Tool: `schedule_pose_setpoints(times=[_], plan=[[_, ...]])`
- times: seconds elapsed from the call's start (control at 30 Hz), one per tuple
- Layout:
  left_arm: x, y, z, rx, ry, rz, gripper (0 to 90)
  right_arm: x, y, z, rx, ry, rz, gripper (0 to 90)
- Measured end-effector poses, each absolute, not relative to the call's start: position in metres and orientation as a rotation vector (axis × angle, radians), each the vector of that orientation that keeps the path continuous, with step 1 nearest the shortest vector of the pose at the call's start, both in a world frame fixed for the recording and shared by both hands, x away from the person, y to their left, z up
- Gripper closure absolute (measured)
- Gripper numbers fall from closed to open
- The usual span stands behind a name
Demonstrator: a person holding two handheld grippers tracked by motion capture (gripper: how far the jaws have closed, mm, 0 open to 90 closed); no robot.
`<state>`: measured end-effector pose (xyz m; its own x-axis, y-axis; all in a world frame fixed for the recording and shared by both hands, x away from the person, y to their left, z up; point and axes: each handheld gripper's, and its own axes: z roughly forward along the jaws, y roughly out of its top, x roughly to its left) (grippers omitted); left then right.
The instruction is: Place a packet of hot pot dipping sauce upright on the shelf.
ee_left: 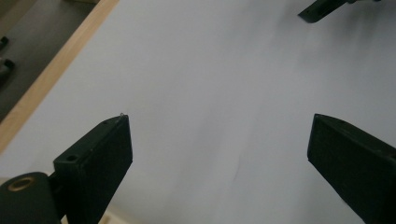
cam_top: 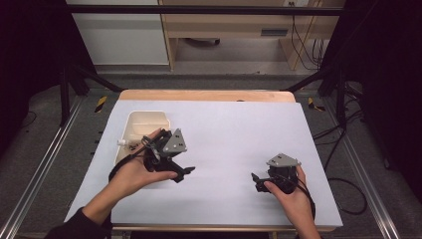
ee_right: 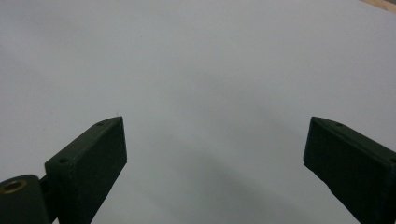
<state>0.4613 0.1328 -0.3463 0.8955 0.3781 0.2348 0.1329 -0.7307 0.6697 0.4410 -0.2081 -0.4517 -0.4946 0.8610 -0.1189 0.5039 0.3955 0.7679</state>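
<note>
A person's hand holds my left gripper [cam_top: 185, 173] above the white sheet [cam_top: 229, 139], just right of a cream tray [cam_top: 145, 121]. Seen from the left gripper view, my left gripper [ee_left: 219, 123] stands open with only bare sheet between its jaws. My right gripper [cam_top: 255, 182] is held low over the sheet at the front right, pointing left towards the other one. Its own view shows my right gripper [ee_right: 215, 123] open as well, holding nothing. A jaw tip of the right gripper [ee_left: 322, 9] pokes in at the top of the left gripper view.
The tray holds a few small white and dark bits [cam_top: 127, 144] by its left rim, too small to tell apart. The table's wooden edge [cam_top: 206, 95] runs along the back. Black frame posts [cam_top: 64, 74] and cables [cam_top: 343, 144] flank the table.
</note>
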Motion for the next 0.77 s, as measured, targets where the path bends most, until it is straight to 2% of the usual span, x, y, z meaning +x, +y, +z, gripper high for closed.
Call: schedule_pose_setpoints(times=[0.3, 0.53, 0.77], plan=[[0.462, 0.109, -0.406, 2.228, 0.494, 0.386, 6.2, 0.441, -0.207, -0.452, 1.161, 2.148, 0.93, 6.5], [0.462, 0.104, -0.441, 2.242, 0.532, 0.378, 6.4, 0.442, -0.208, -0.453, 1.163, 2.146, 0.931, 6.6], [0.458, 0.112, -0.454, 2.25, 0.566, 0.395, 6.1, 0.442, -0.207, -0.453, 1.158, 2.151, 0.928, 6.5]])
